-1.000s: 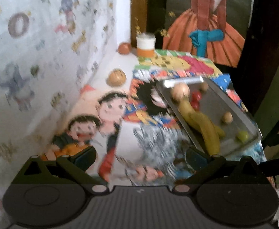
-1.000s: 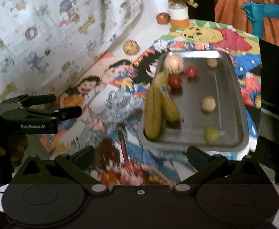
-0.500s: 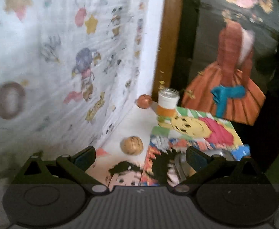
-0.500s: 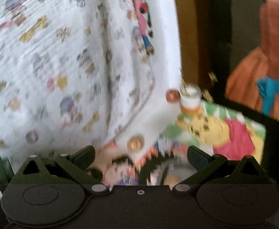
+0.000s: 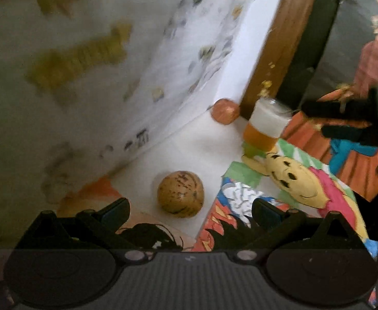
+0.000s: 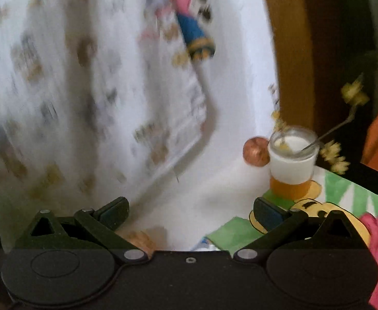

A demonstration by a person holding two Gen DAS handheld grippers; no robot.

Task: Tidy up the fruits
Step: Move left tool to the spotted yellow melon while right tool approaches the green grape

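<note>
In the left wrist view, the left gripper [image 5: 189, 213] hangs with its jaws spread wide and empty above a cartoon-printed cloth [image 5: 305, 180]. A speckled tan round fruit [image 5: 180, 193] lies on the white surface just ahead, between the fingers' line, with nothing blocking it. Farther back, a reddish-brown fruit [image 5: 225, 110] sits in the corner beside a glass jar [image 5: 265, 126], white above and orange below. The other gripper's dark body [image 5: 349, 118] reaches in at the right edge. A patterned white sheet [image 5: 163, 64] hangs at the left. In the right wrist view, the right gripper [image 6: 190, 213] is likewise wide apart, holding nothing. The reddish fruit [image 6: 254, 151] touches the jar [image 6: 292, 162], which holds thin dried stems. A tan shape [image 6: 139, 240], partly hidden behind the left finger, cannot be identified.
</note>
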